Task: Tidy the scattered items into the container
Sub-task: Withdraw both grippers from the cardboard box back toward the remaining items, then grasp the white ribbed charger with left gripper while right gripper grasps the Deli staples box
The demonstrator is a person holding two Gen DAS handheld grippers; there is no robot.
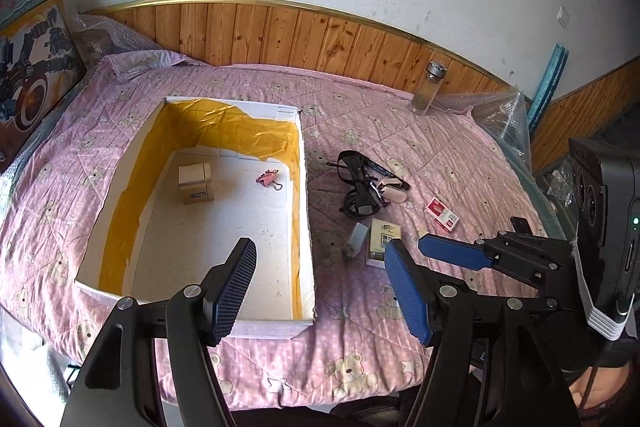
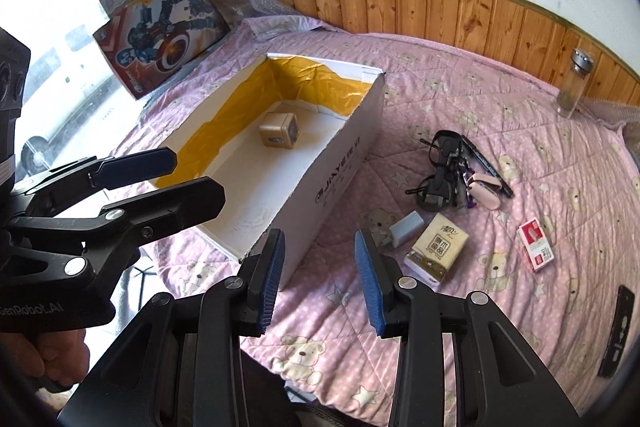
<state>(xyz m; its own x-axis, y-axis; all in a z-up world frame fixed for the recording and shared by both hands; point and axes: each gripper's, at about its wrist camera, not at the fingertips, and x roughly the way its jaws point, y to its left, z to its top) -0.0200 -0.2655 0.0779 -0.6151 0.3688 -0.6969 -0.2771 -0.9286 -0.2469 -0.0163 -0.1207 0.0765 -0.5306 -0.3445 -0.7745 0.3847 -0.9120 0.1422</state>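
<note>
Lying open on the pink bear-print quilt (image 1: 256, 371), the box (image 1: 224, 327) is a white cardboard tray with crinkled yellow lining along its inner walls and black lettering on its outer long side. Inside it sit a small tan cube (image 1: 195, 183) toward the far end and a pink binder clip (image 1: 269, 179) just at the cube's three o'clock, apart from it. The left gripper (image 1: 320, 291) hangs over the near right corner of the box, its blue-padded jaws wide and holding nothing. The right gripper (image 2: 320, 283) hovers over bare quilt just outside that same corner, jaws also spread and empty. Scattered at the box's three o'clock: black glasses (image 2: 440, 163) tangled with a pale pink case (image 2: 486, 189) and a black pen (image 2: 488, 163); nearer, a grey-white plug (image 2: 406, 229) beside a tissue pack (image 2: 436, 251); further right, a red-and-white carton (image 2: 536, 245); at the quilt's near right edge, a dark remote (image 2: 618, 331). A glass jar (image 2: 576, 83) with a metal lid stands upright at two o'clock, by the wooden headboard (image 2: 440, 7). Two toy boxes (image 2: 160, 31) lean at eleven o'clock.
</note>
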